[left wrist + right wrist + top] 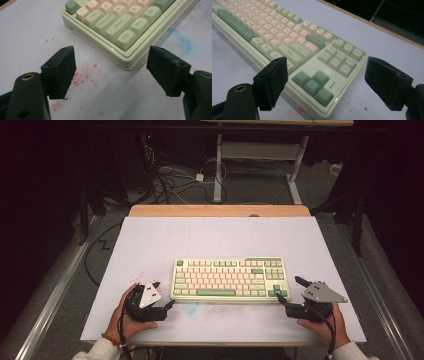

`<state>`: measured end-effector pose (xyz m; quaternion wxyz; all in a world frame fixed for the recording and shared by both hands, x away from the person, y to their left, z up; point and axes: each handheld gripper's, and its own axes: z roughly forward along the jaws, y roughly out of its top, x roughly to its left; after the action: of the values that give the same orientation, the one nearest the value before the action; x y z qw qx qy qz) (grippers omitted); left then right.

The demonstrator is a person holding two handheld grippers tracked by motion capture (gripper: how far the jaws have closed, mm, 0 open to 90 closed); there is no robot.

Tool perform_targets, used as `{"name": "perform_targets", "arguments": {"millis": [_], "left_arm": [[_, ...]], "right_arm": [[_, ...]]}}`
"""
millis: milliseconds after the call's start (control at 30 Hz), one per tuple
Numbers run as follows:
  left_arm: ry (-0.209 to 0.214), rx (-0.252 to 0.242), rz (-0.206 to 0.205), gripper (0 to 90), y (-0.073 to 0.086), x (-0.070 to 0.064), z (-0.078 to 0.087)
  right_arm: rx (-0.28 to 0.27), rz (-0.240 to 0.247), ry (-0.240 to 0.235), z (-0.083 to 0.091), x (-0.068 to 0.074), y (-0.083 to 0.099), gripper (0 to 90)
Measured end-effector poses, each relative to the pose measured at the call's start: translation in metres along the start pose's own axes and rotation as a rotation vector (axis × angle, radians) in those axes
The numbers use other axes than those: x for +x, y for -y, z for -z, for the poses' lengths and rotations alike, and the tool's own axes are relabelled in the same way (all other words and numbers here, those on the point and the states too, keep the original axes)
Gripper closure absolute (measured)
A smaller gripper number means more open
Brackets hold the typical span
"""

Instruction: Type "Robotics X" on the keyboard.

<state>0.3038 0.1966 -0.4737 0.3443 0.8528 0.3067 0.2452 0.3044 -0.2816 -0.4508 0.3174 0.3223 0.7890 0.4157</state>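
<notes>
A pale green keyboard with cream and darker green keycaps lies flat near the middle of the white tabletop, its long side running left to right. In the left gripper view its near left corner shows the Ctrl, Shift, Caps Lock and Tab keys; in the right gripper view the 4 arrow keys sit in the near right corner beside 3 small indicator marks.

The left gripper sits just beside the keyboard's left end, its 2 fingers spread wide with nothing between them but the keyboard's corner ahead. The right gripper is at the keyboard's right front corner, its fingers likewise spread wide and holding nothing, one fingertip over the front edge.

Red specks dot the tabletop by the left corner, and a faint blue smear lies in front of the keyboard. Beyond the tabletop's wooden far edge, cables lie on the floor by a desk frame.
</notes>
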Motion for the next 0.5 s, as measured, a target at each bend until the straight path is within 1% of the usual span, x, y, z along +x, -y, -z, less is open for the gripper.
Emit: {"name": "perform_targets", "arguments": {"millis": [67, 100, 133, 200, 267, 300, 367, 433, 500], "left_arm": [[0.008, -0.014, 0.013, 23.3, -0.002, 0.0, 0.003], [0.012, -0.022, 0.019, 25.7, -0.004, 0.0, 0.003], [0.022, -0.021, 0.014, 29.7, -0.006, 0.0, 0.004], [0.021, -0.015, -0.006, 35.0, -0.009, -0.002, 0.005], [0.061, -0.03, 0.003, 49.7, -0.013, -0.001, 0.005], [0.074, -0.032, 0.01, 53.4, -0.016, 0.0, 0.006], [0.098, -0.041, 0.02, 66.8, -0.021, 0.001, 0.005], [0.128, -0.053, 0.022, 75.9, -0.026, 0.002, 0.005], [0.133, -0.048, 0.021, 82.4, -0.032, 0.002, 0.003]], "right_arm": [[0.016, 0.002, 0.005, 0.001, 0.001, 0.004, 18.9], [0.023, 0.004, 0.004, 0.002, 0.001, 0.006, 19.3], [0.026, 0.01, 0.011, 0.003, 0.002, 0.007, 20.1], [0.034, 0.016, 0.015, 0.004, 0.003, 0.009, 20.5], [0.039, 0.021, 0.017, 0.006, 0.005, 0.009, 20.6], [0.04, 0.025, 0.018, 0.006, 0.005, 0.01, 20.6], [0.042, 0.031, 0.018, 0.006, 0.006, 0.01, 20.6], [0.049, 0.03, 0.017, 0.004, 0.006, 0.01, 20.6], [0.052, 0.04, 0.016, 0.003, 0.006, 0.01, 20.6]]}}
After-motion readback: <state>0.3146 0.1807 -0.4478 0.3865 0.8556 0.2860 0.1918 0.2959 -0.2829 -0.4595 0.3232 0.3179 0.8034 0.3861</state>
